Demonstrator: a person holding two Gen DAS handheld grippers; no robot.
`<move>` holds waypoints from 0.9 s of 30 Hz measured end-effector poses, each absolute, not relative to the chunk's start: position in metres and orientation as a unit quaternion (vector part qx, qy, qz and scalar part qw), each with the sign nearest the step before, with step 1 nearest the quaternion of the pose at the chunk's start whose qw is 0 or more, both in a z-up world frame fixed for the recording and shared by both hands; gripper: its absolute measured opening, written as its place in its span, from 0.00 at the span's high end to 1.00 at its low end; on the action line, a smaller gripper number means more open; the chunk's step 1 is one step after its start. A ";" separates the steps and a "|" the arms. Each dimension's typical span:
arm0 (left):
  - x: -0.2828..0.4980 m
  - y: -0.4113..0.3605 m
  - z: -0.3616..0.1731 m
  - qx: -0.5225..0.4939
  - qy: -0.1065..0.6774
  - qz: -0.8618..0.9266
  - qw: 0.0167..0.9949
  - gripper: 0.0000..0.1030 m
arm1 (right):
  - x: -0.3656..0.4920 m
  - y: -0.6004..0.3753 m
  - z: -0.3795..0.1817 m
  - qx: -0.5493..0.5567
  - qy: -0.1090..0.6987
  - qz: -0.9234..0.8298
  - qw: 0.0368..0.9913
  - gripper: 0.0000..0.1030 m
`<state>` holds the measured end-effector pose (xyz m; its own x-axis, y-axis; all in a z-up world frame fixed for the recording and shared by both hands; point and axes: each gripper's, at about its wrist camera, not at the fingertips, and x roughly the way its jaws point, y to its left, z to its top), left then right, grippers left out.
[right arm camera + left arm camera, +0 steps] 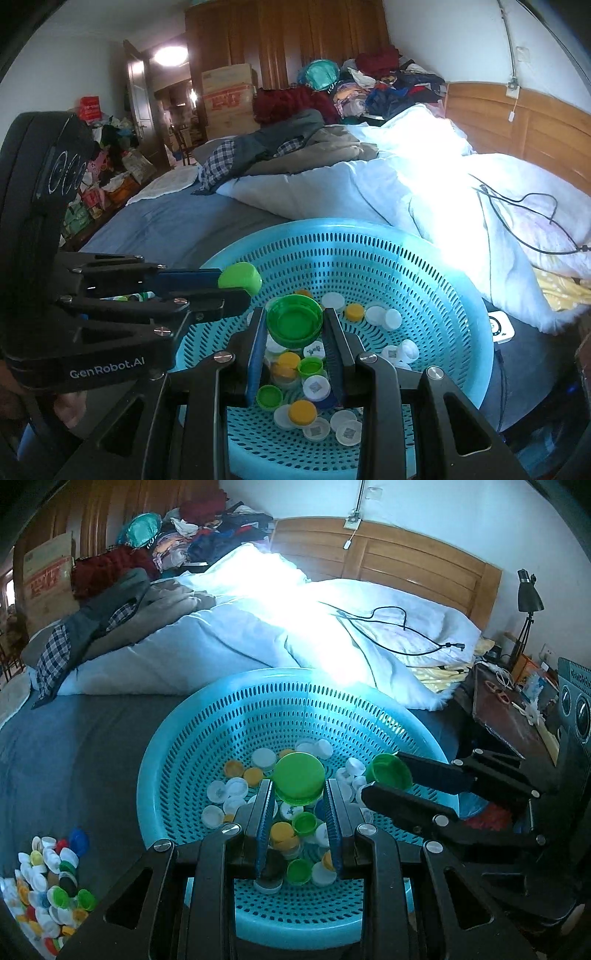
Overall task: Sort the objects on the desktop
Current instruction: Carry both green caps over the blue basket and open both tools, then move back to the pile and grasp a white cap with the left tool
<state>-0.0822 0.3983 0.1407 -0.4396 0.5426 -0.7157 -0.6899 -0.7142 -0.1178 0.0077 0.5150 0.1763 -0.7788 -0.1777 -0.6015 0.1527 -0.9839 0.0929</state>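
Above the blue basket (177, 746), the left gripper (300, 794) squeezes a big green cap (299, 777). Beside it, the right gripper (293, 325) pinches another green cap (294, 321). More caps (236, 790) lie inside the basket.

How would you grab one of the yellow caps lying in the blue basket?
Pinch the yellow cap across its round side wall, coming straight down from above. It lies flat on the blue basket floor with white caps crowding it, so a sideways approach would likely bump them. Both grippers are busy now: the left gripper and right gripper each hold a green cap.
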 end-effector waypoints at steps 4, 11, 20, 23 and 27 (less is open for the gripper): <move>-0.083 0.398 0.142 -0.379 0.096 0.845 0.365 0.78 | 0.005 0.515 0.176 0.321 -0.021 -0.943 0.086 0.68; -0.094 0.354 0.144 -0.361 0.052 0.872 0.327 0.34 | 0.009 0.526 0.179 0.305 -0.036 -0.950 0.050 0.14; -0.087 0.138 0.131 -0.326 -0.022 0.930 0.170 0.29 | 0.036 0.476 0.179 0.294 -0.005 -0.950 0.104 0.06; -0.079 0.048 0.106 -0.341 -0.031 0.937 0.076 0.29 | 0.051 0.442 0.174 0.293 0.022 -0.946 0.135 0.00; -0.066 -0.060 0.065 -0.372 -0.052 0.926 -0.033 0.30 | 0.061 0.396 0.161 0.309 0.060 -0.936 0.155 0.00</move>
<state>-0.0663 -0.0599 0.0649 -0.7204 -0.0222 -0.6932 0.0996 -0.9924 -0.0718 0.0614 0.3964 0.1614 -0.7603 -0.2542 -0.5977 0.3280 -0.9446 -0.0154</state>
